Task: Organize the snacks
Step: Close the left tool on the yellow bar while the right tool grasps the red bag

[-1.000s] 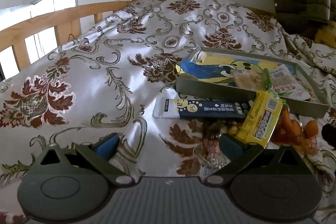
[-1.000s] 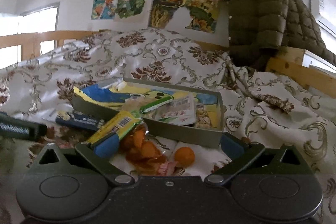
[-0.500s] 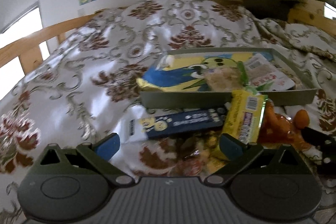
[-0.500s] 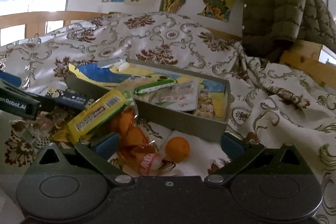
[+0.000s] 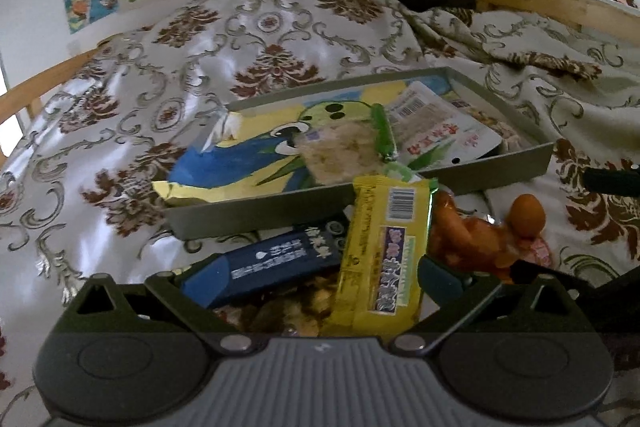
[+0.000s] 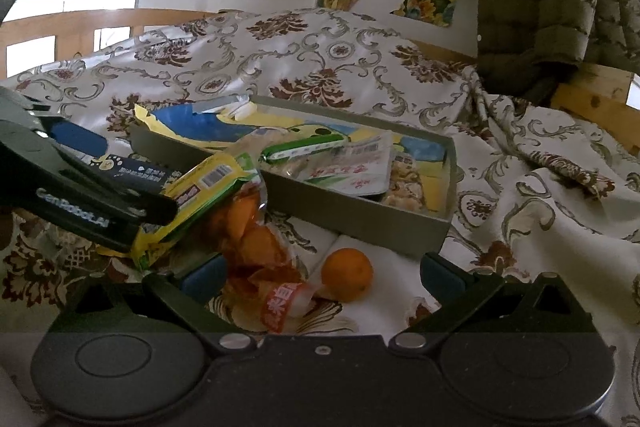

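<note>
In my left wrist view I am bringing my left tongs [image 5: 316, 277] in close: a second ago the snack pile sat small at the lower right of the frame, and now the yellow packet [image 5: 384, 251] and the dark blue packet [image 5: 272, 259] are filling the centre, lying right between my spread fingertips. The grey tray [image 5: 256, 215] with the parrot bag [image 5: 248, 155] is sitting just above them, mid-frame. Nothing is being pinched yet, so I am judging that I am lining up on one of these two packets.

In my right wrist view my right tongs [image 6: 320, 273] are also standing spread and empty, hovering over the orange crisp bag [image 6: 256, 247] and the small orange [image 6: 347, 274] at lower centre. My left tongs are now reaching in from the left edge, over the yellow packet, nearer than before. The loose snacks are lying on the bed just beside the tray's near wall, not yet inside it
</note>
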The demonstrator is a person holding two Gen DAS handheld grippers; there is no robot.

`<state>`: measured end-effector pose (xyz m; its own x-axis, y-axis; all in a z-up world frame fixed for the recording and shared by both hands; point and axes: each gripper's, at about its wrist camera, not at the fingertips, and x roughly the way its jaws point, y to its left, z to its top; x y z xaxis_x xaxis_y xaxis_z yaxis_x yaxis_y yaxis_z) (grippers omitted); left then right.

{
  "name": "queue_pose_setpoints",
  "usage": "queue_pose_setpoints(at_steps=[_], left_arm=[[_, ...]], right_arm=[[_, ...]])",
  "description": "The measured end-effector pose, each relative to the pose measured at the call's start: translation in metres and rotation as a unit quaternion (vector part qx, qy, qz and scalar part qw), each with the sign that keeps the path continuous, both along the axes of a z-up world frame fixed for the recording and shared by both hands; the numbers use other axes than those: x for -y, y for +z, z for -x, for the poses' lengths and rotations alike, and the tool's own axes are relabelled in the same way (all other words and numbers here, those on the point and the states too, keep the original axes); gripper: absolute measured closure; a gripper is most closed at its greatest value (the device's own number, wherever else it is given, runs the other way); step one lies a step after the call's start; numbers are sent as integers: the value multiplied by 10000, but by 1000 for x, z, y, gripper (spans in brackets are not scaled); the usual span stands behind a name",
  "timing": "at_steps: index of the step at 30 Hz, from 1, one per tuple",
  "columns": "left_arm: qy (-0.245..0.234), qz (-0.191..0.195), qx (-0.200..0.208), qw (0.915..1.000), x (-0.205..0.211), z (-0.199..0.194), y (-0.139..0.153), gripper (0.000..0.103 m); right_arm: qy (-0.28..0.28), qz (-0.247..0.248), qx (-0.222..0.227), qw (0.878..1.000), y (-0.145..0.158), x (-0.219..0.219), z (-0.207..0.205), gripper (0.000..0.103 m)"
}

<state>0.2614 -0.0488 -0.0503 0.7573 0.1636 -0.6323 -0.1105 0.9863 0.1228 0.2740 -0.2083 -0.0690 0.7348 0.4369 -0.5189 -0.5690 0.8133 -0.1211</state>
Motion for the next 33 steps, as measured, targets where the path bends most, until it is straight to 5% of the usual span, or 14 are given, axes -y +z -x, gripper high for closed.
queue_pose_setpoints(at_steps=[13, 22, 26, 33], left_arm=[[-636, -52, -48, 9979, 8, -9, -5, 4], [-970, 98, -235, 9950, 11, -12, -8, 26], [-1017, 140, -407, 9939, 9, -16, -11, 46], [-1008, 230, -600, 9928, 5, -23, -9, 51]], right_arm=[[155, -55, -115, 9998, -4, -2, -5, 1], [381, -98, -161, 9991, -5, -2, -6, 1], [425, -55, -77, 9991, -4, -2, -5, 1], [660, 177, 114, 9976, -7, -10, -6, 6]])
